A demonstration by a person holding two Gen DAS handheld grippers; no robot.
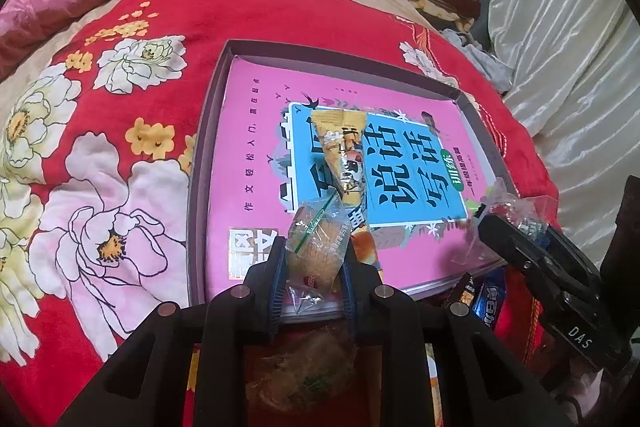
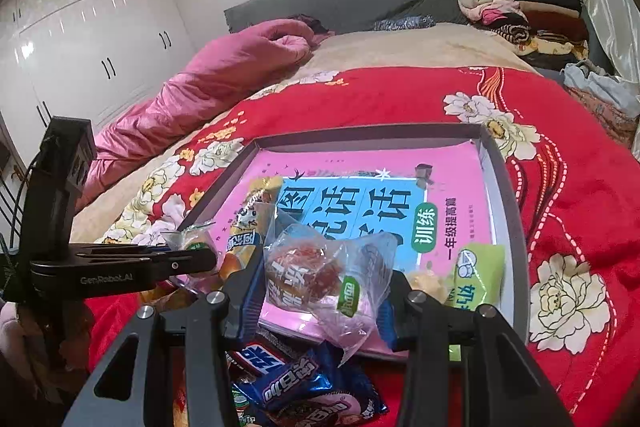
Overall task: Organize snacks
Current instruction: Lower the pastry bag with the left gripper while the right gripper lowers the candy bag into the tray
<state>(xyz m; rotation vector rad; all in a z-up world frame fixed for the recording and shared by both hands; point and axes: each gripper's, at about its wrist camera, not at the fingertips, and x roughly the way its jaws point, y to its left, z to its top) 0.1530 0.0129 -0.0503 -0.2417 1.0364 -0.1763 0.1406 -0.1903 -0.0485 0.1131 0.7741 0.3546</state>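
A red floral blanket [image 1: 120,131] covers the bed, and on it lies a shallow grey tray [image 1: 200,163] almost filled by a pink book [image 1: 256,163], leaving a narrow strip of tray floor along the far and left walls. The left gripper [image 1: 316,259] is clenched on a clear-wrapped biscuit [image 1: 316,247], held over the book's near edge, just in front of a long yellow snack packet [image 1: 344,151] lying across the cover. The right gripper [image 2: 320,283] is half closed around a clear-wrapped red snack [image 2: 316,271], also above the book's near edge. A green packet [image 2: 478,275] rests at the tray's near right corner. Blue wrapped snacks [image 2: 288,379] lie heaped on the blanket just outside the tray's near side, below the right gripper.
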